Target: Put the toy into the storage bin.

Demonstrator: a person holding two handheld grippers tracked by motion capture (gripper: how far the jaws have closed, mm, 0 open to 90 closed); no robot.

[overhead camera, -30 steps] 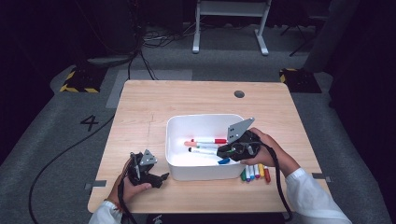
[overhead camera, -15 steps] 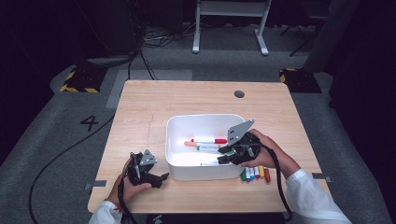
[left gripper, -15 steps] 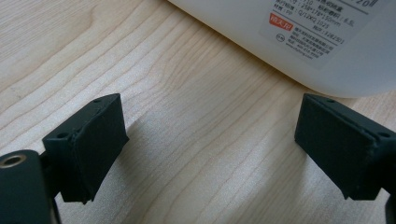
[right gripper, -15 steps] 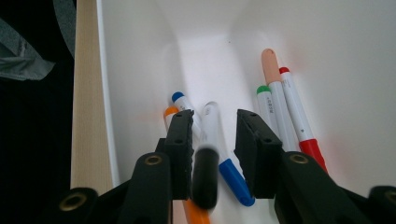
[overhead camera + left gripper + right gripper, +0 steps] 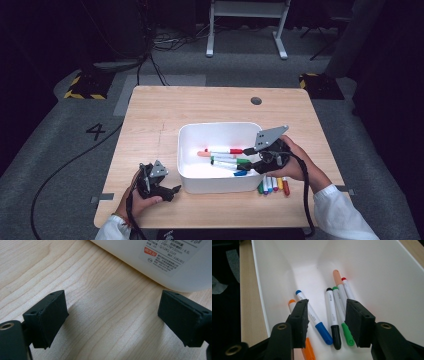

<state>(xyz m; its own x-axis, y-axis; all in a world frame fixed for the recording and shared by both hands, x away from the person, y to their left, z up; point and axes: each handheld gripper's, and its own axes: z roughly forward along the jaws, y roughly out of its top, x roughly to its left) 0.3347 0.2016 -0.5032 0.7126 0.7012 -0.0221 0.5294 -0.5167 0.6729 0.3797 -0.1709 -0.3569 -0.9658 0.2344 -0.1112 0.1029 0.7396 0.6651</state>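
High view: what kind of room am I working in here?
Probably a lab or studio set up for recording. A lone wooden table stands on grey carpet with a floor marking "4", yellow-black striped blocks and loose cables in a dark surround.

The left gripper (image 5: 172, 190) is held low with fingers (image 5: 47, 315) spread wide; the right gripper (image 5: 243, 161) is angled downward, fingers (image 5: 359, 322) parted.

Overhead light falls on the pale wooden table (image 5: 150, 115); the surrounding floor stays dim, nearly black at the edges. The white plastic bin (image 5: 387, 277) shows soft glare on its floor (markers cast faint shadows). In the left gripper view, black jaws throw diffuse shadows on the wood grain — near parts slightly soft.
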